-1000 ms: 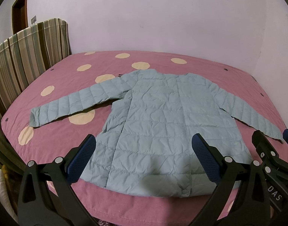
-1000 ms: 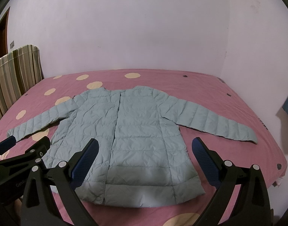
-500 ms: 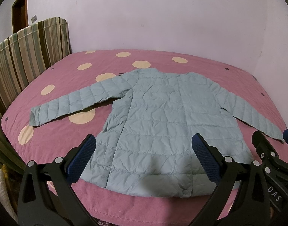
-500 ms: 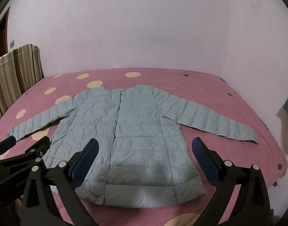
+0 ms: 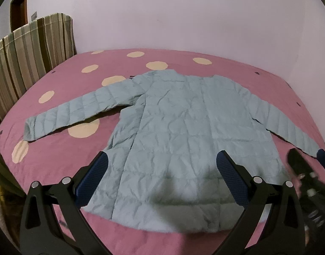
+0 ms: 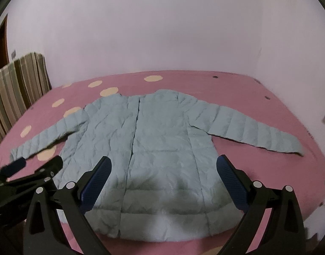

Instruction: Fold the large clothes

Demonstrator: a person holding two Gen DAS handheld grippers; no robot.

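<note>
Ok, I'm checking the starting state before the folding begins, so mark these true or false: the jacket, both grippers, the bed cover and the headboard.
1. The pale blue quilted jacket lies spread flat with both sleeves stretched outward. True.
2. The left gripper is shut on the jacket's hem. False: its jaws are wide open and hold nothing.
3. The right gripper is open. True.
4. The bed cover is plain pink. False: it is pink with cream dots.
5. A striped headboard stands at the bed's left side. True.
</note>
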